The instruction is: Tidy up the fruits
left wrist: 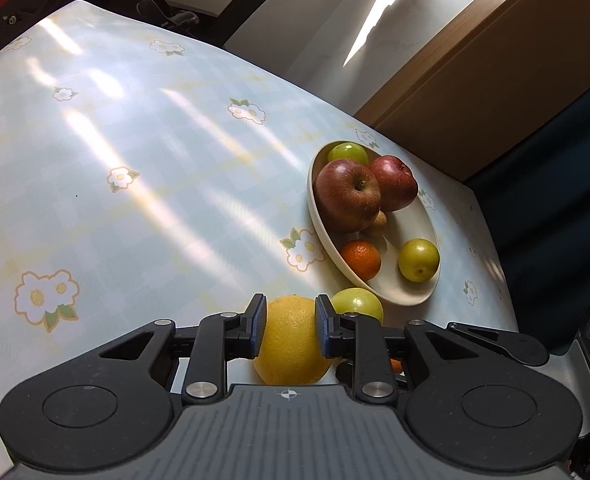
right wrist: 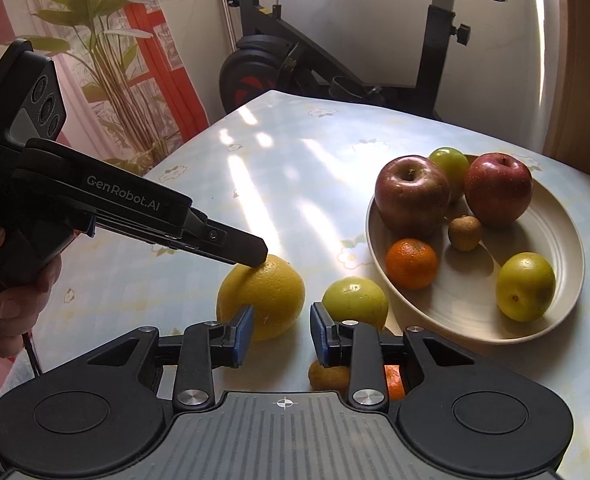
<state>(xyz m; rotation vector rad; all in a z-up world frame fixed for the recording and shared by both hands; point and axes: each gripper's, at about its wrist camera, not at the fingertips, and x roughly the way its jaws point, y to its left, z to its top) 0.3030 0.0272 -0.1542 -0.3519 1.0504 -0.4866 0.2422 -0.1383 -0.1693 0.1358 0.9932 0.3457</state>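
The left hand-held gripper (left wrist: 290, 330) is clamped on the big round yellow orange (left wrist: 291, 342), low in the middle of the left wrist picture. Its two blue pads press the fruit on both sides. In the right wrist picture the same tool reaches in from the left, and the yellow orange (right wrist: 261, 296) looks to be sitting on the table (right wrist: 255, 184), just left of the plate.

The right hand-held gripper (right wrist: 281, 334) has its pads a little apart with nothing between them. It holds no fruit.

The step looks like lifting the yellow orange and putting it on the cream oval plate (left wrist: 405, 294). To do it well, keep the squeeze firm but gentle, because a round fruit can slip or roll. Lift it high enough to clear the rim. Set it in the bare spot near the front of the plate, away from the tall apples, and let go only when it rests.

On the plate I count two dark red apples (right wrist: 411, 194), two round green fruits (right wrist: 525, 286), one small orange tangerine (right wrist: 411, 262) and one small brown fruit (right wrist: 465, 232). Off the plate lie the yellow orange and one more green fruit (right wrist: 355, 300) touching the plate's rim. More orange bits peek out under the right tool, too hidden to count.
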